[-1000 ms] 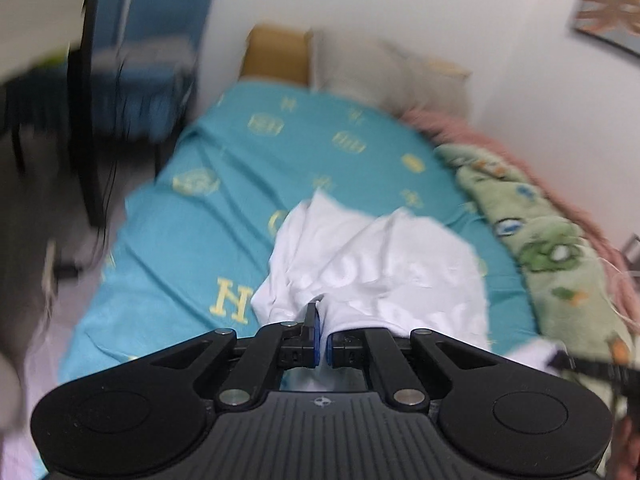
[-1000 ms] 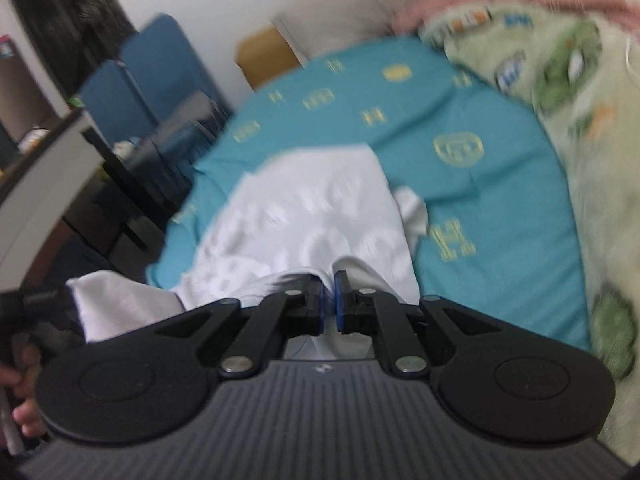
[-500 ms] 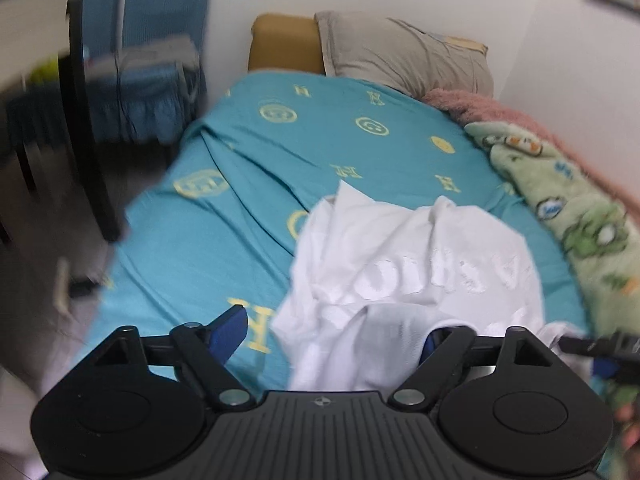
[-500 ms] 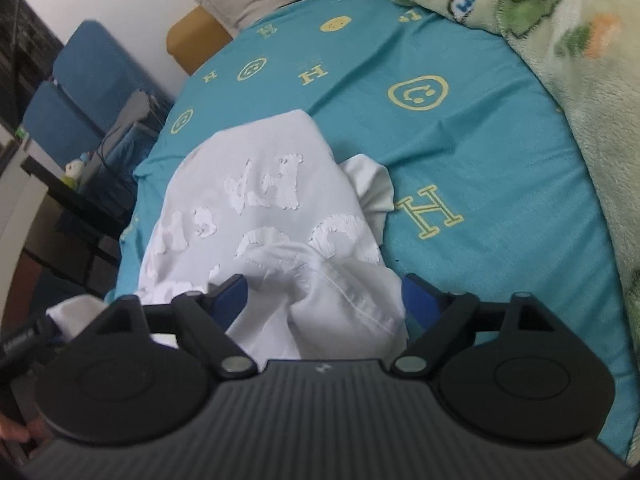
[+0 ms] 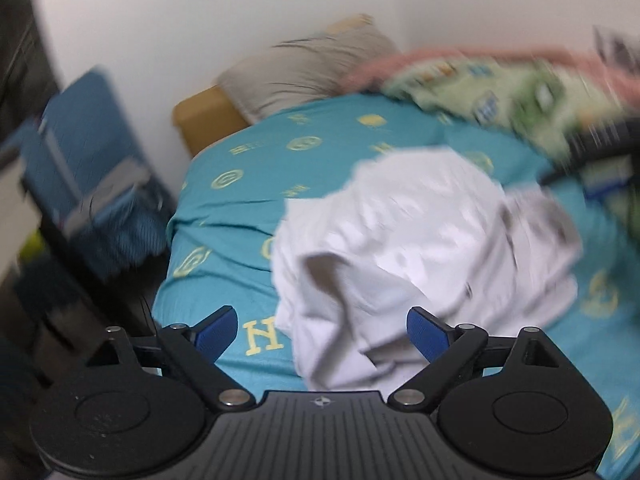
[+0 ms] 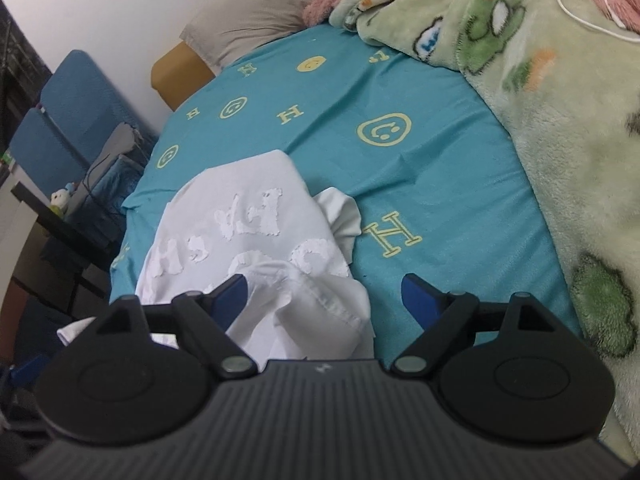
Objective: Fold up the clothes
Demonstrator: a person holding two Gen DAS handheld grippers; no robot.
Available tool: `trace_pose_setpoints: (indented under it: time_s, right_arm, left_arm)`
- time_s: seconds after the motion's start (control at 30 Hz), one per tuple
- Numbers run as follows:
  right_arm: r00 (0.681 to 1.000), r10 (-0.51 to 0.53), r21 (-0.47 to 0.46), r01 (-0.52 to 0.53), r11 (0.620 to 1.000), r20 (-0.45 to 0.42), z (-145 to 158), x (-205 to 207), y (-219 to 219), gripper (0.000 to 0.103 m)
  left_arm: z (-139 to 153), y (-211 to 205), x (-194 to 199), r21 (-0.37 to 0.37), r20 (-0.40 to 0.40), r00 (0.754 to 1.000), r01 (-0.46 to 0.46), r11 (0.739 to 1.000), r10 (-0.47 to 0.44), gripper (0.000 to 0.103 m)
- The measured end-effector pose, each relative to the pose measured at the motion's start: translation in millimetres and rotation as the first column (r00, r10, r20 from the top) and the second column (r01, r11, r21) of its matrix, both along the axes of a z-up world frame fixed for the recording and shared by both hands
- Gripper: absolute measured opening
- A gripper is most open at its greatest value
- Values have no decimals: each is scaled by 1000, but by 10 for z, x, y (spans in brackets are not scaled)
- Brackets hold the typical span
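Note:
A crumpled white T-shirt (image 5: 420, 248) with raised white lettering lies in a heap on the teal bedsheet (image 5: 260, 200), near the bed's near edge. My left gripper (image 5: 322, 332) is open just above the shirt's near folds, its blue pads apart with loose cloth lying between them. In the right wrist view the same T-shirt (image 6: 248, 232) shows its lettering, and my right gripper (image 6: 324, 294) is open over a bunched hem, nothing pinched. The left view is blurred by motion.
The teal bedsheet (image 6: 420, 168) has yellow H and smiley prints. A green cartoon blanket (image 6: 560, 120) and a pink one cover the bed's right side. A grey pillow (image 6: 256, 20) lies at the head. Blue chairs (image 6: 68, 120) and a dark desk stand left of the bed.
Both grippers went from shut on the shirt to open, dropping it onto the bed. The left gripper has since swung, so its view is tilted and blurred.

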State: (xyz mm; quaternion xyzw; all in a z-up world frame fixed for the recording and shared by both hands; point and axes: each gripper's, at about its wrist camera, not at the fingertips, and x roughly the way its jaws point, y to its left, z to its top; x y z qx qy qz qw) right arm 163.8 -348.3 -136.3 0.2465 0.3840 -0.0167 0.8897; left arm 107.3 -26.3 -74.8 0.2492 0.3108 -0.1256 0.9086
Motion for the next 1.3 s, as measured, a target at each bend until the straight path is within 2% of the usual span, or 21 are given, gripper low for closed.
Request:
trace_pose_setpoints:
  time_s: [0.13,0.27,0.4,0.5,0.53,0.8,0.87,0.97,1.07,1.13,1.27,1.3]
  right_arm:
    - [1000,2,12,-2,1000,7,2,1,9,85]
    - [1000,4,24,-4,1000,6,-19,14,17,86]
    - [1000,16,27,-16,1000,7,-38,22,57,86]
    - [1000,22,19,-22,1000,7,-51,33,86,86]
    - [1000,22,16,-22,1000,5,-57,39,93,86]
    - [1000,23,-6,-23,1000,-11,-103,42,143,86]
    - [999,36,-13,-36,999,-4,-99,36,180,85]
    - [998,57,-24,-57,998,6,-91,27,237,85]
    - [995,95,-53,-93,994,38,-36,-2,318,86]
    - [989,132,-91,-125,988,71,9,-28,396,86]
    - [968,226,-201,-202,959,106,43,-55,617,86]
    - [963,250,-232,-220,947,105,38,-55,678,86]
  left_arm:
    - [-322,-335,-43,197,67,996,39,980,-53,94]
    - [-599,-571,-2,386,208,974,-3,923,-84,94]
    - [-526,-565,7,375,341,939,-86,923,-51,95]
    - [-339,-526,-39,294,399,916,-100,951,-27,95]
    - [-327,-526,-44,286,402,915,-95,953,-30,95]
    - [-602,-609,-13,377,333,935,-13,926,-122,96]
    - [-684,-599,78,390,336,936,-34,920,-108,96]
    - [-679,-481,268,333,346,938,-103,937,-20,96]
    - [-388,-280,331,149,391,915,-166,975,96,96]
    - [-137,-163,294,20,421,893,-183,983,158,96]
    - [103,-61,236,-59,453,873,-175,983,183,96]
    - [127,-52,237,-62,447,876,-173,983,182,96]
